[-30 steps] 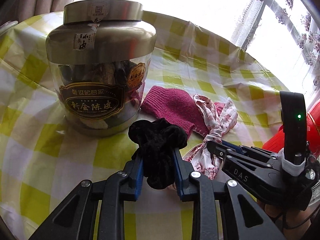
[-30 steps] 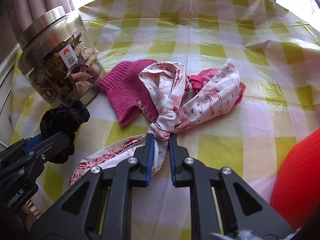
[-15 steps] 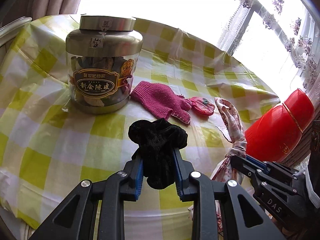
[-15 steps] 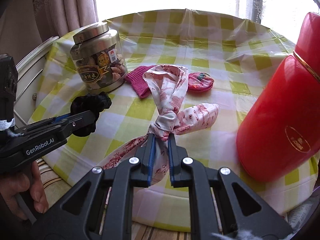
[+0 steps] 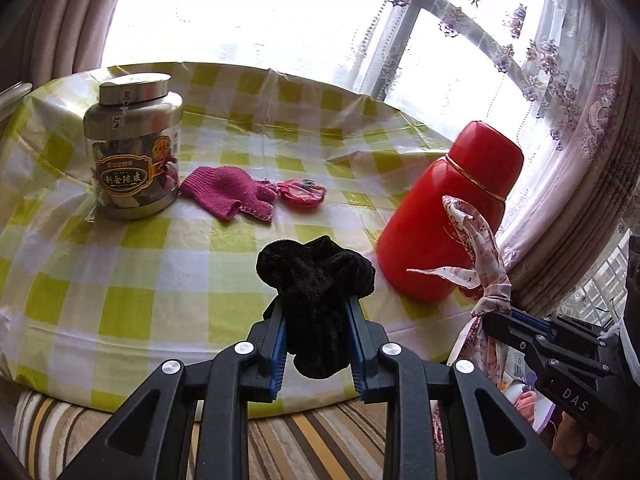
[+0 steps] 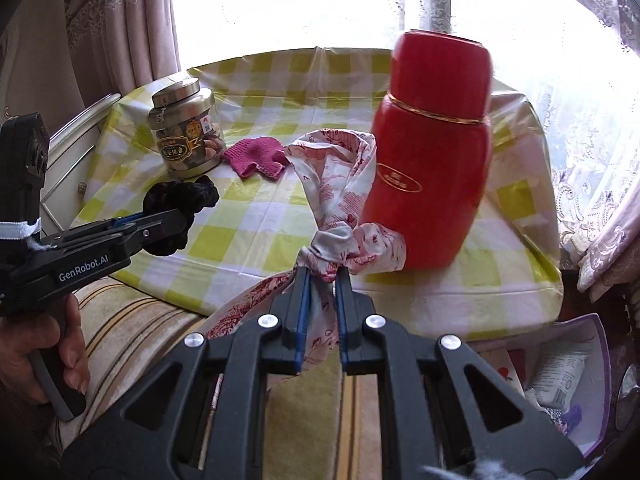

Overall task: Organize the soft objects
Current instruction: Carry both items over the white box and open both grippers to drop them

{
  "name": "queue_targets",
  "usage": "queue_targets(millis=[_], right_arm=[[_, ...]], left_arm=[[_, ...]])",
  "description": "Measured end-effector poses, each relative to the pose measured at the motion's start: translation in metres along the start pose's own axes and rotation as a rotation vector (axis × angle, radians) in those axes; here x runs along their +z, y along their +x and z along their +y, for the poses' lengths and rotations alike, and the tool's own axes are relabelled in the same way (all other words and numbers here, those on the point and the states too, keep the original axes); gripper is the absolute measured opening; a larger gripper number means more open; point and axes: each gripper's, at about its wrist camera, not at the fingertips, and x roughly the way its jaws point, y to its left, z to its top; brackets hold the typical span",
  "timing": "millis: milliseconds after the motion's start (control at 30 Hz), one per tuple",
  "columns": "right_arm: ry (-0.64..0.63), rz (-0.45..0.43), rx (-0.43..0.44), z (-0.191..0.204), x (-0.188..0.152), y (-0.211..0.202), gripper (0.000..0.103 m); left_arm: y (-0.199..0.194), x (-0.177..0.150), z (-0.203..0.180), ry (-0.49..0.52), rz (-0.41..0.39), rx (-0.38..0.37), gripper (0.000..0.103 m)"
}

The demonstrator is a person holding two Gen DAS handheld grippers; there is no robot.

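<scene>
Both grippers have drawn back off the checked table (image 5: 132, 264): in the left wrist view, the left gripper (image 5: 318, 344) pinches the black scrunchie (image 5: 316, 280) in mid-air, pink glove (image 5: 228, 190) left by the jar (image 5: 134, 148). In the right wrist view, the right gripper (image 6: 322, 308) is clamped just below the knot of the patterned scarf (image 6: 336, 184), whose loop hangs close to the red flask (image 6: 432, 152); carrying it clear of the flask should avoid a snag.

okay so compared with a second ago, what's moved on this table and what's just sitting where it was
Both grippers have pulled back from the table, lifting their loads. The left gripper carried off the black scrunchie; the right gripper pulled the patterned scarf off the pink glove, uncovering a small pink pouch. Neither grip was let go. The jar, glove and red flask stayed put.
</scene>
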Motion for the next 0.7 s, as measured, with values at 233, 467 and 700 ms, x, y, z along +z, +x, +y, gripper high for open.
queue_targets(millis=[233,467,700], right_arm=[[0.112,-0.006,-0.14,-0.078,-0.033,-0.041,0.015],[0.21,-0.002,-0.286,-0.147,-0.061,-0.067,0.015],[0.279,0.009,-0.41,-0.193,-0.075,-0.078,0.02]], left_arm=[[0.004,-0.008,-0.065,0.101,0.038,-0.08,0.027],[0.011,-0.017,-0.133,0.215,0.077,-0.177,0.028],[0.025,-0.021,-0.192,0.286,0.127,-0.29,0.03]])
